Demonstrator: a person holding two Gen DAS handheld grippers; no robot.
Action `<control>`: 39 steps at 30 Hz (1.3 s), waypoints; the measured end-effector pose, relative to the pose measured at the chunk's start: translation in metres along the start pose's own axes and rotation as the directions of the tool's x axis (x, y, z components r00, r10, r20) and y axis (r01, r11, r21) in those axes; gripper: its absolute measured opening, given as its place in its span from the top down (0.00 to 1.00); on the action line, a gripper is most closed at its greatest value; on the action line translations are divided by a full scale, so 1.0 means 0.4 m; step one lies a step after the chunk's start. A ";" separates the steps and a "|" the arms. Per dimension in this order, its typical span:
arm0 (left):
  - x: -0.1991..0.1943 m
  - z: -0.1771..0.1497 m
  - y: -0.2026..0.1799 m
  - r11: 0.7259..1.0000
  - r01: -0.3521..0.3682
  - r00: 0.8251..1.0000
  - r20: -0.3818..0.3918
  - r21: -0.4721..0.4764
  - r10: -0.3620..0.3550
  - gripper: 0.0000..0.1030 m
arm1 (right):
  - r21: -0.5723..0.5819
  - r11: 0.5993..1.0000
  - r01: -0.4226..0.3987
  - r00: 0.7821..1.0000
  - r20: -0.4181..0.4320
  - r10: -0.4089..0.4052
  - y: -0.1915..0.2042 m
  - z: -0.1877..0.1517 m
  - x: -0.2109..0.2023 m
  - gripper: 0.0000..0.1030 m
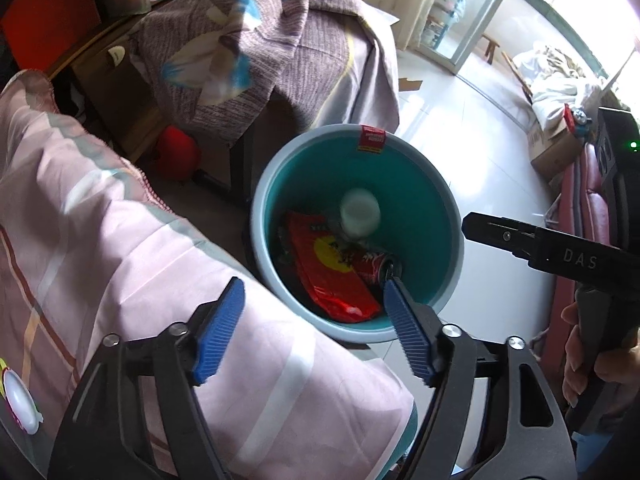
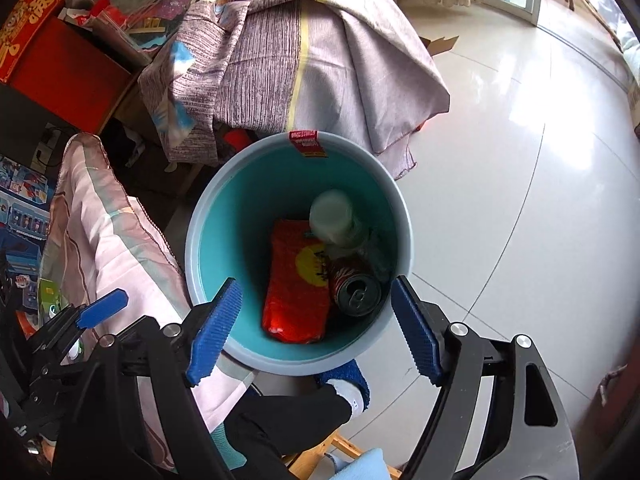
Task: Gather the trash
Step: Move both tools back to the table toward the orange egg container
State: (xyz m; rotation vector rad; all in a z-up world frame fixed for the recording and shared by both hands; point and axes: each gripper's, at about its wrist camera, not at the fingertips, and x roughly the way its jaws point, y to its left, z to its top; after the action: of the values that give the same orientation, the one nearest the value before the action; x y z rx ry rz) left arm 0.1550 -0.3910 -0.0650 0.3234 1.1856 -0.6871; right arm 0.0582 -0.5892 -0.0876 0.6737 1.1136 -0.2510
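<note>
Bin (image 2: 208,216), frame centre, is holding a can (image 2: 356,290), a red packet (image 2: 296,292) and a bottle (image 2: 332,218). Left gripper (image 1: 316,330) and right gripper (image 2: 316,328) are hovering above it, fingers apart and empty, likely having dropped trash in.

The white letters "DAS" stand on the black arm of the right gripper (image 1: 576,258) in the left wrist view (any further letters run out of sight). Large yellow Chinese characters mark the red box (image 2: 28,24) at the top left of the right wrist view. The print on the red label (image 2: 306,143) on the bin's (image 2: 192,240) rim, the red packet (image 2: 298,280) and the can (image 2: 354,286) is too blurred to read.
</note>
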 end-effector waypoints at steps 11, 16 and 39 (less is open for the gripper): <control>-0.046 -0.043 0.041 0.999 0.026 0.999 0.024 -0.046 -0.024 0.23 | -0.041 0.999 0.014 1.000 -0.006 -0.014 0.069 -0.025 -0.022 0.26; -0.098 -0.089 0.082 0.997 0.025 0.998 0.057 -0.074 -0.021 0.23 | -0.085 0.996 0.011 1.000 -0.006 -0.011 0.130 -0.049 -0.036 0.26; -0.357 -0.478 0.501 0.919 -0.124 0.970 0.150 -0.375 0.193 0.06 | -0.515 0.852 -0.098 0.990 -0.134 0.033 0.619 -0.321 0.014 0.24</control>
State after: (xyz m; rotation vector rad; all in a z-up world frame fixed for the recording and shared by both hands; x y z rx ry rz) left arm 0.1138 -0.0846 -0.0258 0.0412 1.0696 -0.3360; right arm 0.0908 -0.3175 -0.0349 0.2386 1.2051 0.1571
